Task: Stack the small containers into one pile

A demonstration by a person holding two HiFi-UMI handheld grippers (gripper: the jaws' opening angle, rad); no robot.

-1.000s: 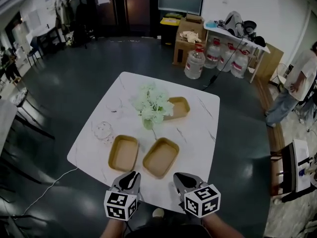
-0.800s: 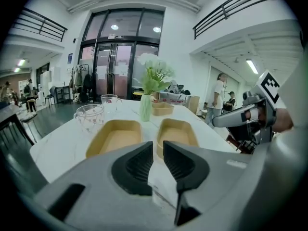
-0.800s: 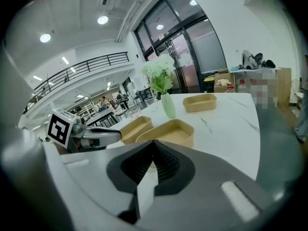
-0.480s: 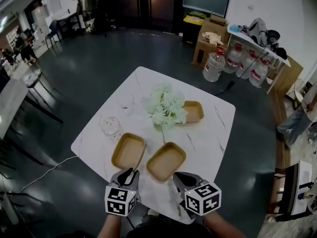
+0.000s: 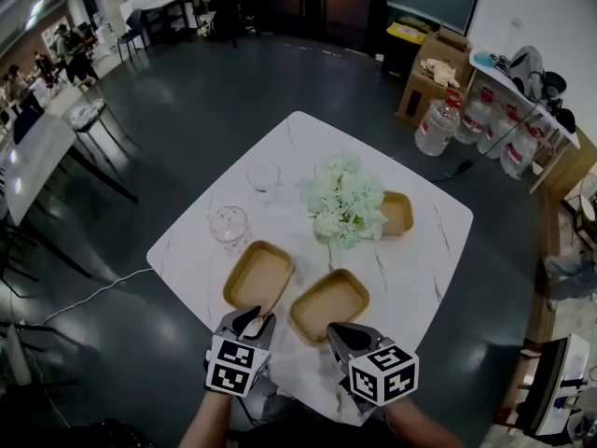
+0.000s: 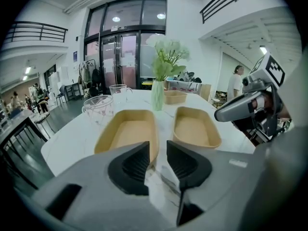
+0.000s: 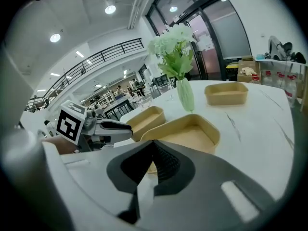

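Three tan oblong containers lie on the white marble table [image 5: 420, 269]. The left container [image 5: 258, 275] [image 6: 129, 131] is just beyond my left gripper [image 5: 254, 321] [image 6: 158, 160], whose jaws are opening with nothing between them. The middle container [image 5: 328, 303] [image 7: 185, 130] lies ahead of my right gripper [image 5: 341, 334] [image 7: 153, 160], which is shut and empty. The third container [image 5: 397, 214] [image 7: 226, 93] sits farther back, partly hidden behind the flowers. Both grippers hover over the table's near edge.
A vase of pale flowers [image 5: 346, 200] stands mid-table between the containers. Two clear glasses [image 5: 229, 223] [image 5: 265, 177] stand on the left side. Beyond the table lie dark floor, cardboard boxes and water jugs [image 5: 438, 129] at the back right.
The left gripper's jaws have spread apart, and its tips now reach the left container's near end. The head view has swung left, so the table sits farther right. The right gripper stays shut.
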